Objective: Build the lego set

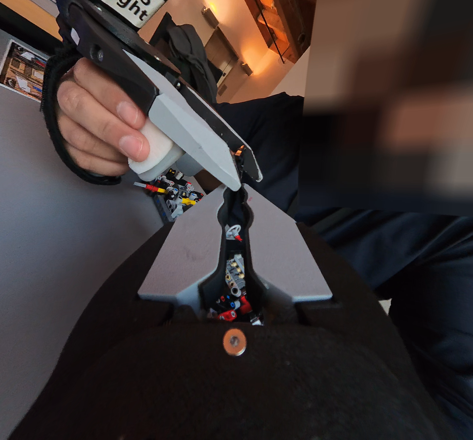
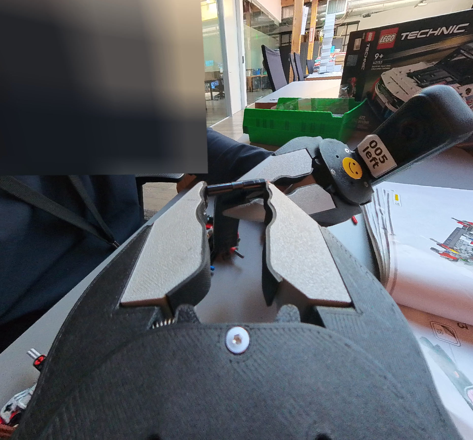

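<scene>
while the right gripper (image 2: 236, 189) pinches a black rod (image 2: 235, 187) lying crosswise between its tips, the left gripper (image 1: 236, 192), pressed nearly together, apparently empty, sits just beyond.

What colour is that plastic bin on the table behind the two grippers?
Bright green. The bin shows best in the right wrist view, in front of the boxed building set.

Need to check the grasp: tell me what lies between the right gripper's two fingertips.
A black rod lies crosswise in the right gripper, reaching from one pad to the other and touching both. The right wrist view shows it.
</scene>
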A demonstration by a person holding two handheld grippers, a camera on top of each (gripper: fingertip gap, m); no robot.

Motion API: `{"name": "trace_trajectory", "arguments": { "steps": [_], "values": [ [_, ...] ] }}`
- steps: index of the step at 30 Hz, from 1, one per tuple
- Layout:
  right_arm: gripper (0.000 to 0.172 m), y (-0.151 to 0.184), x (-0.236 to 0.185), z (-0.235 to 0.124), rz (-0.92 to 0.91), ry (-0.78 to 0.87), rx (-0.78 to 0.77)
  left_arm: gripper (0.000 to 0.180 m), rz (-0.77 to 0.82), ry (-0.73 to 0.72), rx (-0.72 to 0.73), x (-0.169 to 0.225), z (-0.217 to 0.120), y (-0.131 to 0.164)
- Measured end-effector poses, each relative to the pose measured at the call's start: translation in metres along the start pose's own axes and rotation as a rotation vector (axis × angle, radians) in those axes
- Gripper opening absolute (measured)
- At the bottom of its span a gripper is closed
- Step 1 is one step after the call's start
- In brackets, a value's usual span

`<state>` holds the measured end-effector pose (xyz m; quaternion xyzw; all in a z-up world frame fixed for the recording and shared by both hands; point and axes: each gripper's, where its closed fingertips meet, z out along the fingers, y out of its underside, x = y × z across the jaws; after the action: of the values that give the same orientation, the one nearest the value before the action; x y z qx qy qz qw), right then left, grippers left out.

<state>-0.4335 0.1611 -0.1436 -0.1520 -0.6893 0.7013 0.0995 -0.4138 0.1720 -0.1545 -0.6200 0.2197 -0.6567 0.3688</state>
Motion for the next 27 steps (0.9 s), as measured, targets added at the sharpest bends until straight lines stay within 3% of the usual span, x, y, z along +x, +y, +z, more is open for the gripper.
{"name": "trace_trajectory", "arguments": {
  "steps": [10, 27],
  "values": [
    [0.041, -0.018, -0.012, -0.003, 0.039, -0.075, 0.109, 0.000, 0.009, 0.118, 0.058, 0.019, 0.010, -0.010],
    [0.042, -0.039, -0.023, -0.006, 0.125, -0.193, 0.293, 0.001, 0.057, 0.162, 0.095, 0.025, 0.021, -0.016]
  ]
}}
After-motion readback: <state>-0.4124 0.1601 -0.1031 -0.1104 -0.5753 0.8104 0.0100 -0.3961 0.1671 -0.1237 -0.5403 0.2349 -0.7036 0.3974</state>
